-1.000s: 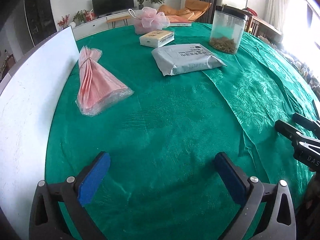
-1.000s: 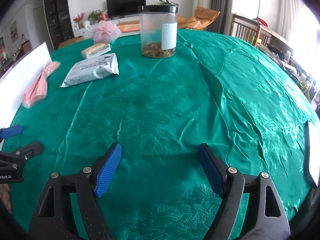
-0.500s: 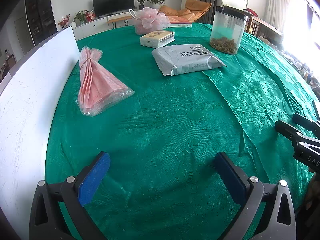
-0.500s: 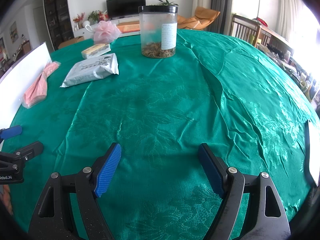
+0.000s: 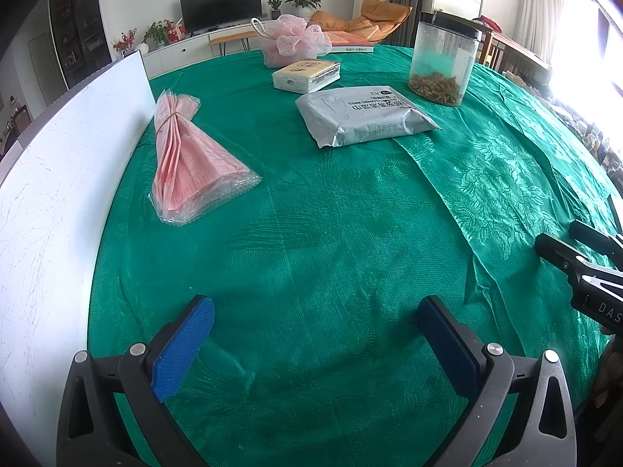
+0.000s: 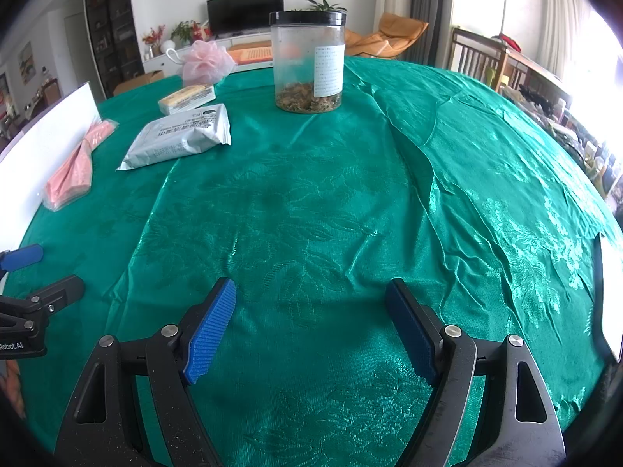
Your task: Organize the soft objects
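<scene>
Left gripper (image 5: 315, 342): your blue-padded jaws stand wide apart, nothing between them, low over the near part of the green patterned tablecloth (image 5: 350, 233).
Right gripper (image 6: 311, 327): same for you here, jaws spread wide and empty, above bare cloth at the near edge.
Cross view: your right gripper's black finger tips show at the right edge of the left camera; your left gripper's fingers show at the left edge of the right camera. The two tools are apart, not touching.
Pink bundle: the flat stack of pink sheets in clear plastic, tied near one end (image 5: 190, 159), lies on the cloth just beside the white upright board (image 5: 58, 194), ahead and left of your left gripper.
Grey pack: the soft grey plastic packet with printed text (image 5: 362, 114) lies flat mid-table, well apart from both grippers, right of the pink bundle.
Yellow pack: the small yellow-and-white rectangular packet (image 5: 305, 75) sits just behind the grey pack.
Pink puff: the pink mesh bath sponge with white cord loop (image 5: 292, 41) sits at the far edge, just behind the yellow packet.
Jar: the clear plastic jar with black lid (image 6: 308, 60) stands upright, brown dried material in its bottom, right of the grey pack.
Contact: neither of your grippers touches any item.
</scene>
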A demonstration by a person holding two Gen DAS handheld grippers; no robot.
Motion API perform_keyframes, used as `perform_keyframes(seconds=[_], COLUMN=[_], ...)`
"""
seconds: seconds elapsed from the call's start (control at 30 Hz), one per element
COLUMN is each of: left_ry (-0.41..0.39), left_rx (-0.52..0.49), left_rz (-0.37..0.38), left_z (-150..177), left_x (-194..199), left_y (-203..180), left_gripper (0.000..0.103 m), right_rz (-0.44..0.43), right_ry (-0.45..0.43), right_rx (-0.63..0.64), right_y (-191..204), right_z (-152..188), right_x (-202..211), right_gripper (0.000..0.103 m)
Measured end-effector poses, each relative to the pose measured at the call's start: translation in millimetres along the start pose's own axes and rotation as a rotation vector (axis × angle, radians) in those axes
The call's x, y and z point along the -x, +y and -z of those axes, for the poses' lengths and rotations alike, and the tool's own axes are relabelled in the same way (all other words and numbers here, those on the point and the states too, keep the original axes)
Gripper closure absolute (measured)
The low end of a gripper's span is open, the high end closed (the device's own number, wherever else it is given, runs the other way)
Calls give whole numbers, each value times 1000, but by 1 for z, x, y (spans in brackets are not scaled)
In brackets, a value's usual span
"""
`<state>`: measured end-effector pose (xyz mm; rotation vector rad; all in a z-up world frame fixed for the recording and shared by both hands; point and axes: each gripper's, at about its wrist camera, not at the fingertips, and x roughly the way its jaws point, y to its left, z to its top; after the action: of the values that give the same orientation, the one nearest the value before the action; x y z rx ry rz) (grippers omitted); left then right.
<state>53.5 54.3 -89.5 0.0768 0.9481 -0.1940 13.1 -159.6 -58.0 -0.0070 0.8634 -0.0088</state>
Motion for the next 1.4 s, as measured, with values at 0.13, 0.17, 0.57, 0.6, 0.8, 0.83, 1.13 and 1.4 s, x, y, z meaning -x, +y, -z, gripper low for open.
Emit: perform_keyframes(seconds=[0.13,0.17,0.57,0.6,0.8,0.83,1.13,1.4], left_ry=[0,0,1,1,0,1,1,0], left_rx=[0,0,-45,-45,-44,-44,-44,-44], left_rz=[0,0,31,30,31,31,31,31], left_z=[0,0,8,8,8,8,8,8], left_x=[0,0,6,6,6,6,6,6], left_y=[0,0,4,4,3,3,3,4], left_gripper=[0,0,0,0,0,0,0,0], right_rz=[0,0,-67,-74,-137,-129,27,123], right_ry=[0,0,70,54,44,54,73,49], right_rx=[0,0,65,102,312,338,285,139], right_y=[0,0,27,40,139,154,135,27], right_z=[0,0,-40,-53,-127,-133,-124,-62], right_x=[0,0,-9,-9,-50,-61,-97,-44], right_gripper=[21,21,17,17,18,18,18,18])
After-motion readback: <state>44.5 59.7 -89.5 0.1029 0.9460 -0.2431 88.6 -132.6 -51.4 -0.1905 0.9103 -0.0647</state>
